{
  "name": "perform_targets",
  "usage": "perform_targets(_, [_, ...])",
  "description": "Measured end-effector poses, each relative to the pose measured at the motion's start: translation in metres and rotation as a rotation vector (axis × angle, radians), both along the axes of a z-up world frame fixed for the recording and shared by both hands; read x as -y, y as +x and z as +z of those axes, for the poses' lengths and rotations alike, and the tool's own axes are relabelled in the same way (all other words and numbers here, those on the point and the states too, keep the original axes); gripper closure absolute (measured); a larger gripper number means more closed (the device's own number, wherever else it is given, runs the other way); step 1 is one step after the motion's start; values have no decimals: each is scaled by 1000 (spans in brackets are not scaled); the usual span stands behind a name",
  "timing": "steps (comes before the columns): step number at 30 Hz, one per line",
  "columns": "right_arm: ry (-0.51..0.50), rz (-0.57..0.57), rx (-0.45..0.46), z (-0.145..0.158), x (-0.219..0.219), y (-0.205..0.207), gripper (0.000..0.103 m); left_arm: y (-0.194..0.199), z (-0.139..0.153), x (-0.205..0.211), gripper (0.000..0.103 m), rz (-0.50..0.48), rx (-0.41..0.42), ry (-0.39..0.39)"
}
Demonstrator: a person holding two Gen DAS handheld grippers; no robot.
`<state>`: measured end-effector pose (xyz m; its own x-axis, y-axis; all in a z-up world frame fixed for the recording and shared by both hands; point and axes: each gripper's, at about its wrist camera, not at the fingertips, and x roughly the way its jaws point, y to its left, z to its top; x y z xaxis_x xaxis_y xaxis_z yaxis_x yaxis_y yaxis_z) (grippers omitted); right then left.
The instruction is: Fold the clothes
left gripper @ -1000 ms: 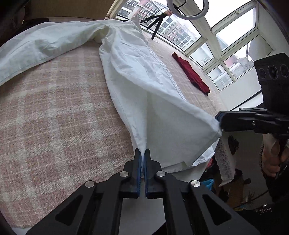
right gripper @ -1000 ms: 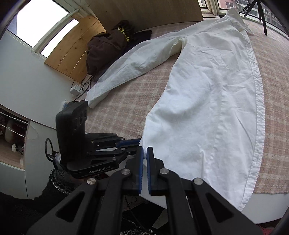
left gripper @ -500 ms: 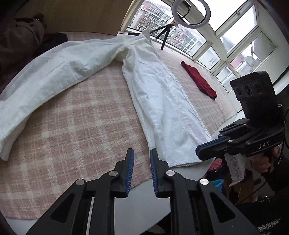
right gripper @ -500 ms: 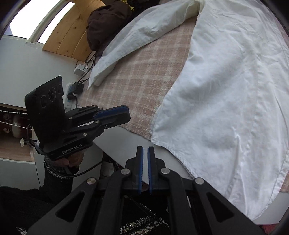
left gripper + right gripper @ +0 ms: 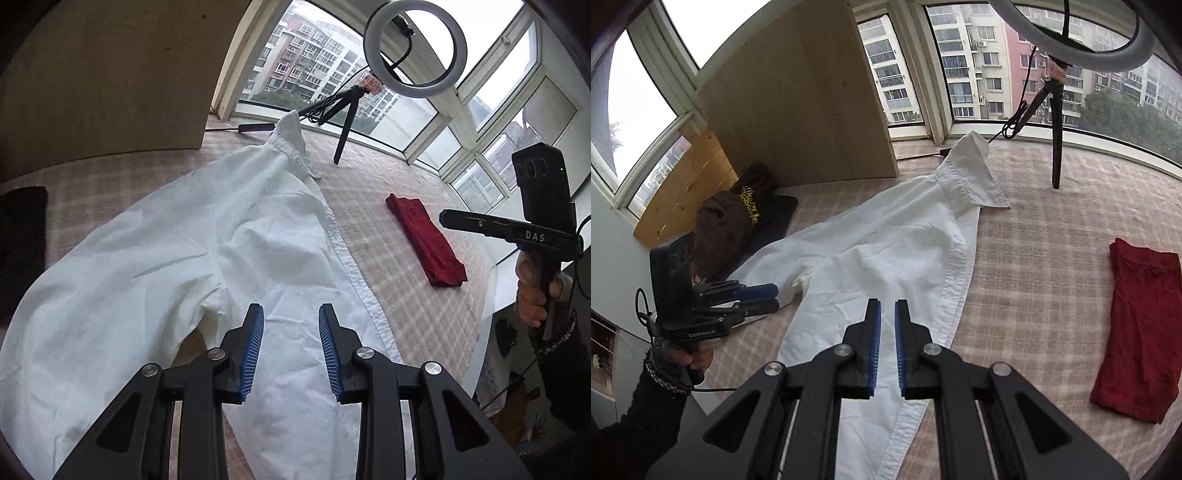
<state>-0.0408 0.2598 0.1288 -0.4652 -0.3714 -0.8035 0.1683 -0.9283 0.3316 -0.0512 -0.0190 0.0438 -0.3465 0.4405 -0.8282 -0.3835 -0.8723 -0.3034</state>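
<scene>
On the checked bench cover, a white shirt lies folded lengthwise, collar toward the windows at 12 o'clock, its button edge running down to the near rim and one sleeve trailing off toward 9 o'clock. A folded red garment sits well apart at 3 o'clock. The left gripper hangs over the shirt's body near the armpit with its fingers wide and nothing between them; the right gripper hangs over the lower body with fingers narrowly parted, also empty. The likely trouble, as I judge it: a pinch taken here could catch only the top layer and peel the lengthwise fold apart, and the thin cloth may slide on the cover if dragged, skewing the edges; the hem near the rim could also slip over the edge. The right view alone shows the brown bundle at 10 o'clock and the sleeve's run toward it; the left view alone shows the creasing at the armpit up close and the hand holding the right gripper.
</scene>
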Motion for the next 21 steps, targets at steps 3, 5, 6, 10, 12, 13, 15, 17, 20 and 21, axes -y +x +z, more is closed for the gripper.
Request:
perform_targets(3, [-73,68,62,-52,1,-54,95,-25,-23,-13,92,46,15,-183])
perform_targets(5, [-83,144,96,-84,18,-82,95,-27,-22,-9,92,100,27,-200])
perform_targets(6, [-46,158,133,-99,25,-94,95,-27,-14,-9,91,130,21,-200])
perform_targets(10, [57,158,208,-120,7,-122,95,-13,26,-35,74,114,-87,-140])
perform_targets(12, [46,128,150,-107,-15,-129,93,-18,27,-58,68,61,-89,-94])
perform_targets(13, [34,108,104,-97,-26,-134,80,-22,21,-70,68,41,-77,-111])
perform_targets(15, [57,66,38,-88,-39,-147,55,-31,8,-94,68,0,-54,-144])
perform_targets(17, [108,24,-6,-88,-45,-165,53,-36,-8,-108,69,-28,-11,-184])
perform_targets(20, [213,-28,3,-101,-51,-190,53,-39,-29,-113,69,-47,46,-217])
perform_targets(21, [228,-50,-1,-104,-54,-194,52,-39,-30,-111,68,-46,36,-205])
